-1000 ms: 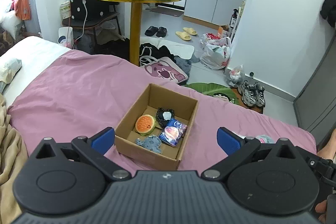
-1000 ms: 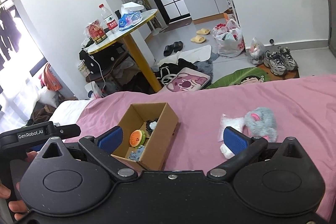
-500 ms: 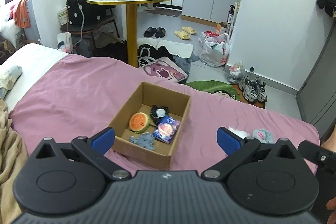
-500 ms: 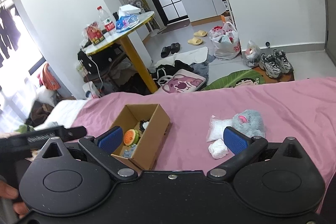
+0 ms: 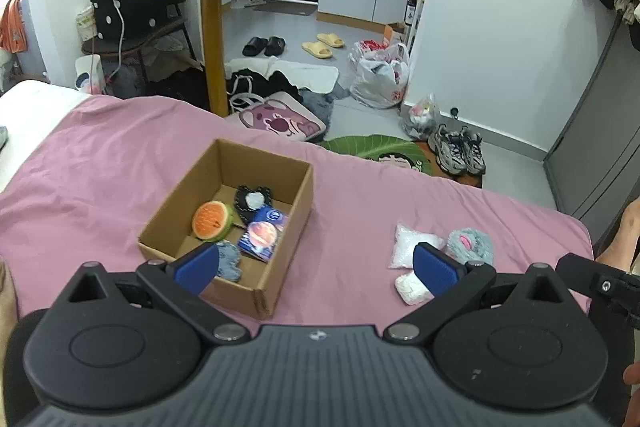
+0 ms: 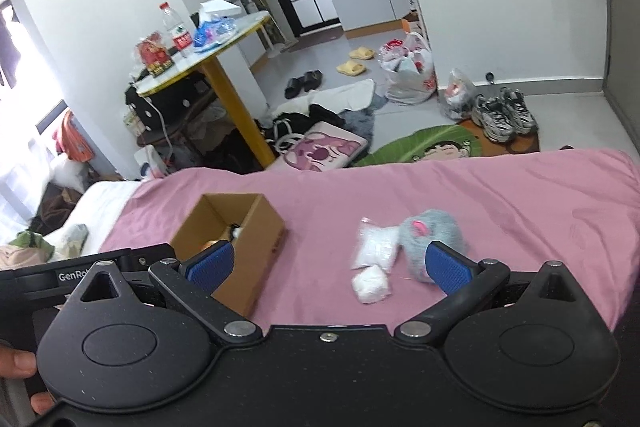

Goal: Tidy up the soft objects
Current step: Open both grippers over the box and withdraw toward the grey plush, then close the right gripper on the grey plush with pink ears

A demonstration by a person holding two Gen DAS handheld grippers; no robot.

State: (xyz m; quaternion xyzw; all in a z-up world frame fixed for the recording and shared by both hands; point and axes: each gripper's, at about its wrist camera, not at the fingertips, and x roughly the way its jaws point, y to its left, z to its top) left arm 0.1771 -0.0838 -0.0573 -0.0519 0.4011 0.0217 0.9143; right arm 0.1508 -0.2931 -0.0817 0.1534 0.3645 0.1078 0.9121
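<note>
The box [image 5: 280,223] is plain matt cardboard on a pink cloth sheet [image 5: 100,163], lightly creased. The grey toy [image 6: 434,233] looks fluffy; the white bag [image 6: 378,243] beside it is crinkly clear plastic. Blue finger pads [image 5: 434,269] are textured.

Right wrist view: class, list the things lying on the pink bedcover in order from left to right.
cardboard box → clear packet of white filling → grey plush toy. The small white wad sits below the packet, overlapping it in the order, so it is left out.
</note>
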